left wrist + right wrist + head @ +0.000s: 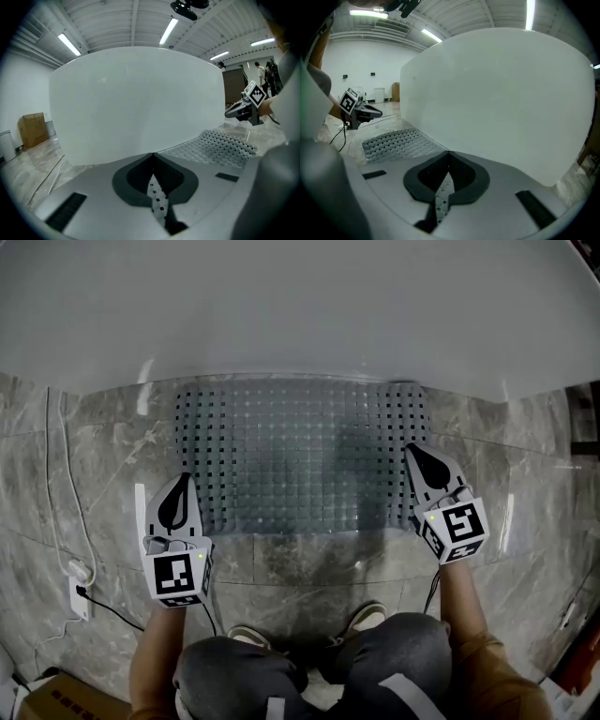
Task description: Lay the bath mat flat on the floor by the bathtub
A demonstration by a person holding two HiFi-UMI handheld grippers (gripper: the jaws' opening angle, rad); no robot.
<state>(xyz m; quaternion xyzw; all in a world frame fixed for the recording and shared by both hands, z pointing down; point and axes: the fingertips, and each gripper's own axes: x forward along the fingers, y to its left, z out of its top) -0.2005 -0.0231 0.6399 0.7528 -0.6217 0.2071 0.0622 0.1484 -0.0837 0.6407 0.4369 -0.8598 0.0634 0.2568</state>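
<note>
floor (309,563): grey marble tile | bath mat (300,456): flat | bathtub (300,306): white

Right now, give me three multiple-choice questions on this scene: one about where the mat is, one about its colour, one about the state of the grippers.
1. Where is the bath mat relative to the bathtub?
A) inside it
B) flat on the floor beside it
C) draped over its rim

2. What colour is the mat?
A) red
B) grey
C) yellow

3. The left gripper and right gripper are:
A) wide open
B) shut on the mat
C) shut, holding nothing

Answers:
1 B, since the head view shows it spread out on the stone in front of the tub.
2 B, since its perforated surface is grey in every view.
3 C, since each gripper view shows the jaw tips meeting with nothing pinched between them.
</note>
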